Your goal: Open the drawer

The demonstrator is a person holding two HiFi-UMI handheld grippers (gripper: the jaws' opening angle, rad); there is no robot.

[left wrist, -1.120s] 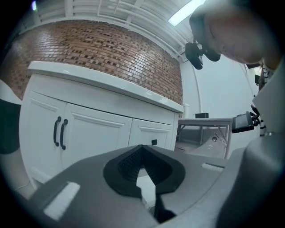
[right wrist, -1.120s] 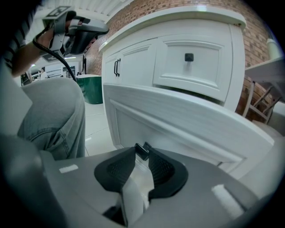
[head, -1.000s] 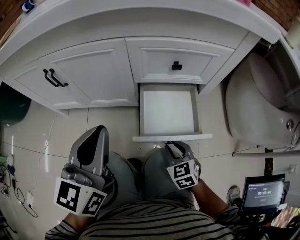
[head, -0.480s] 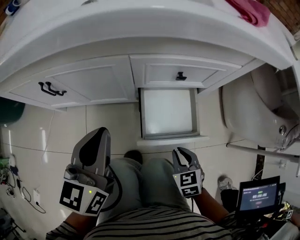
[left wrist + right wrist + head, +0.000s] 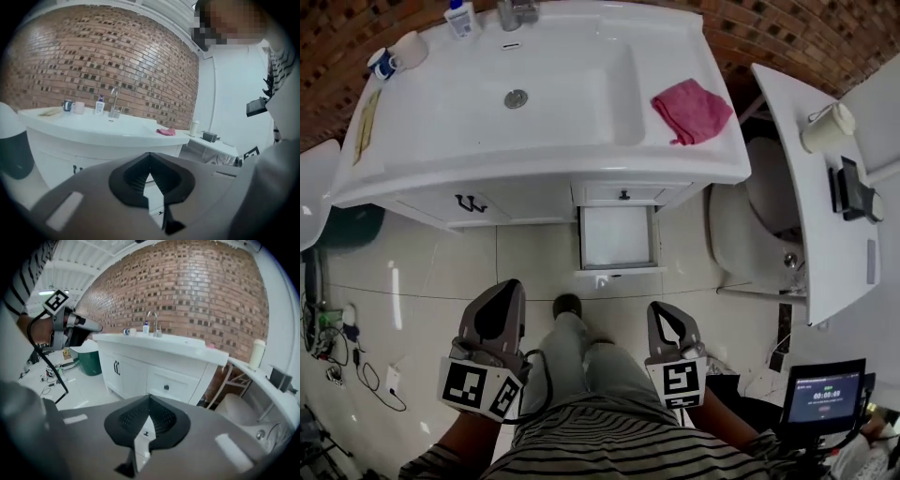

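Standing open near the centre of the head view, the drawer [image 5: 617, 239] juts from the white vanity [image 5: 534, 183]. Its pale inside shows and its front panel faces the bottom of the frame. Just above it in the picture sits a second, shut drawer front with a small dark knob [image 5: 623, 195]. To the left, a pair of dark door handles [image 5: 471, 202] marks the cupboard doors. The sink [image 5: 534, 84] fills the upper middle, with a pink cloth [image 5: 694, 111] lying on its right rim. A toilet [image 5: 741, 220] stands to the right of the vanity.

Both grippers hang low in the frame, well apart from the drawer, one on each side of the person's legs [image 5: 581, 352]. The left gripper [image 5: 508, 284], at lower left, has its jaws together with nothing between them. The right gripper [image 5: 659, 307], at lower right, has just been closing; its jaws now meet, and nothing is between them either. A small lit screen [image 5: 823, 394] glows in the lower right corner.
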